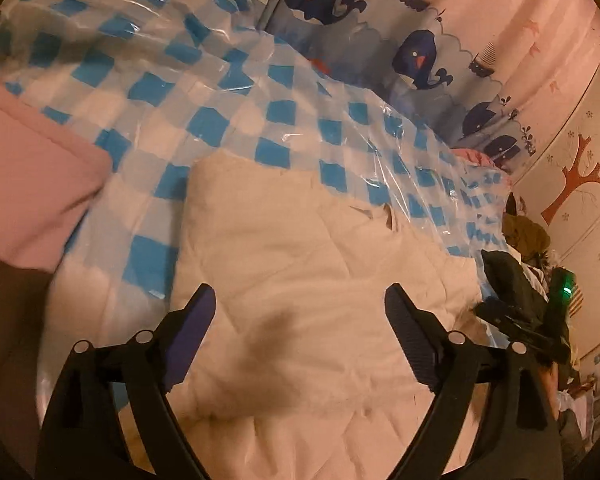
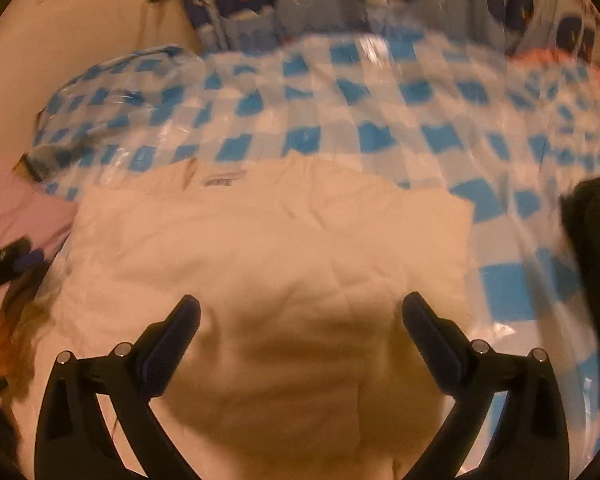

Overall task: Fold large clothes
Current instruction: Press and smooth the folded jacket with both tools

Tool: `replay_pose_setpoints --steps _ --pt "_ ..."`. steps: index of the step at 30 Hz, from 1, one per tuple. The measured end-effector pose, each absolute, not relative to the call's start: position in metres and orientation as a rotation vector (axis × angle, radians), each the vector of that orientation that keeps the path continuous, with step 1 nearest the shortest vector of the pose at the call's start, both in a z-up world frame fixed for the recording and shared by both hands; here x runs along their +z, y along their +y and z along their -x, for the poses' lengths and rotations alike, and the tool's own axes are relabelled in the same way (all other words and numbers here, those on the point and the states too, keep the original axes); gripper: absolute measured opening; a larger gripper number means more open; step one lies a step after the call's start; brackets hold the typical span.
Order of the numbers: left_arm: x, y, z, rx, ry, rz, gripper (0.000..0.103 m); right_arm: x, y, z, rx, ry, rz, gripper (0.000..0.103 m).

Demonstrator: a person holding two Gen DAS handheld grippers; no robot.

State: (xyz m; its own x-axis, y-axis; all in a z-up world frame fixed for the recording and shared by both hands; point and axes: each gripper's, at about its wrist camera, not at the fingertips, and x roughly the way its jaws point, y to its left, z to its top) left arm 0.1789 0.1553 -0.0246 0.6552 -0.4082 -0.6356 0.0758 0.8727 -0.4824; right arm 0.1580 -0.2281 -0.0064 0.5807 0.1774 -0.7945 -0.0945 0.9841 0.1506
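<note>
Both tools, left (image 1: pixel 300 312) and right (image 2: pixel 300 320), gape empty over white garment (image 2: pixel 268 240), collar pointing away.

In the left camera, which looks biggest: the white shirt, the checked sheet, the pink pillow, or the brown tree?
1. Checked sheet
2. White shirt, nearly as big, but nearer
3. Pink pillow, partly cut off
4. Brown tree, farther away

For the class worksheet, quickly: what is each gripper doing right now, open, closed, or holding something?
Left gripper: open, holding nothing, above the white garment.
Right gripper: open, holding nothing, above the same garment.
</note>
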Motion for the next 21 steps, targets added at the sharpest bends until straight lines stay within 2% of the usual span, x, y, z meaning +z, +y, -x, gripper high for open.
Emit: replay_pose_setpoints --steps 2,4,7,10,13,15,18,21 --pt "-0.053 0.154 -0.201 -0.242 0.919 0.468 0.083 -0.042 -0.234 -0.179 0.109 1.027 -0.070 0.098" --pt "-0.084 0.148 -0.211 -0.230 0.993 0.451 0.083 -0.067 -0.230 -0.184 0.111 1.019 -0.027 0.098" --pt "-0.079 0.147 -0.206 -0.206 0.978 0.432 0.083 -0.056 -0.228 -0.183 0.121 1.065 -0.008 0.098" --pt "-0.052 0.155 -0.179 -0.240 0.972 0.441 0.083 -0.021 -0.257 -0.153 0.237 1.069 -0.152 0.097" --pt "-0.015 0.175 -0.117 -0.312 0.902 0.432 0.083 0.013 -0.293 -0.091 0.345 1.037 -0.252 0.097" --pt "0.003 0.194 -0.064 -0.335 0.878 0.430 0.088 0.023 -0.326 -0.032 0.409 1.066 -0.350 0.098" --pt "0.011 0.229 0.016 -0.342 0.882 0.454 0.090 0.011 -0.366 0.047 0.444 1.137 -0.512 0.098" --pt "0.000 0.252 0.064 -0.301 0.947 0.482 0.090 -0.012 -0.386 0.107 0.446 1.220 -0.630 0.098"
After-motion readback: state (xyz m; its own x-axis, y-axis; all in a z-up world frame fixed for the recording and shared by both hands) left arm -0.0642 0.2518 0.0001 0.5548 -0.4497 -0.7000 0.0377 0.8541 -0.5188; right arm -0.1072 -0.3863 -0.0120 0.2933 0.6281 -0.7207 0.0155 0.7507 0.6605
